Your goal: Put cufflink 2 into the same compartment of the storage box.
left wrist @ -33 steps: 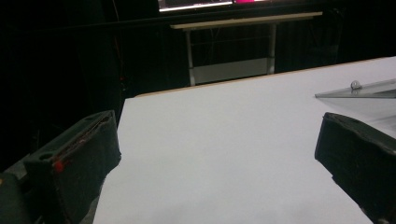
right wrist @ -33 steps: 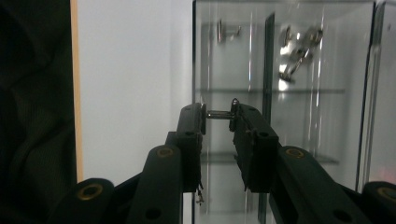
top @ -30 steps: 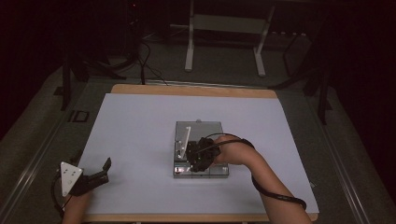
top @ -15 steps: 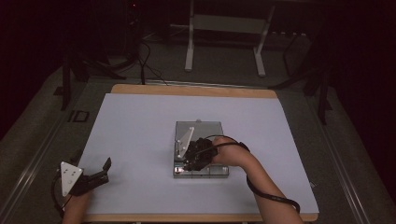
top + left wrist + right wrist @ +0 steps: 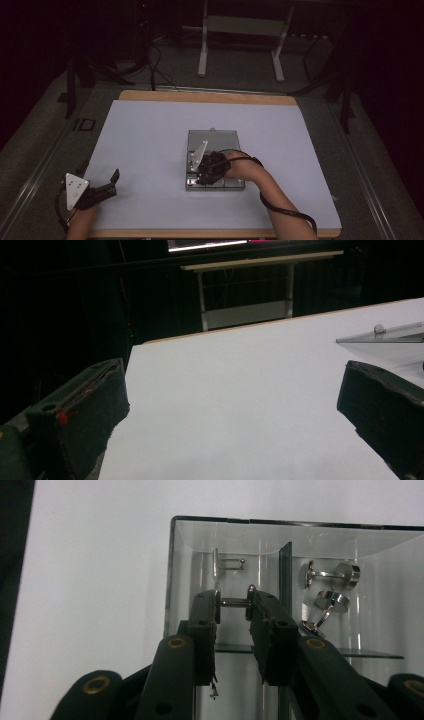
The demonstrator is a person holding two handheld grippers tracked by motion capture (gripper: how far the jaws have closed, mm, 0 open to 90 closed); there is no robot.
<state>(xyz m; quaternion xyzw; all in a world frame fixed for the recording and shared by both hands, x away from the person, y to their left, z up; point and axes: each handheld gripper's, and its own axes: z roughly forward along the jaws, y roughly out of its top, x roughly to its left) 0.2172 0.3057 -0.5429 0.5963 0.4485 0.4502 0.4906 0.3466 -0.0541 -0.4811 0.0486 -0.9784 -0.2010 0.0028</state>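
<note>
Right gripper view: right gripper (image 5: 234,605) clamps a cufflink (image 5: 233,601) above the left compartment of the clear box (image 5: 172,570). Advise lowering squarely beside the divider (image 5: 285,575) before releasing. Left gripper (image 5: 97,187), well left of the box, stands open.

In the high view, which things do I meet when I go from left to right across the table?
Left gripper with grey three-cornered plate → bare white table surface → clear compartmented plastic box → right gripper, black, over the box's near part.
</note>
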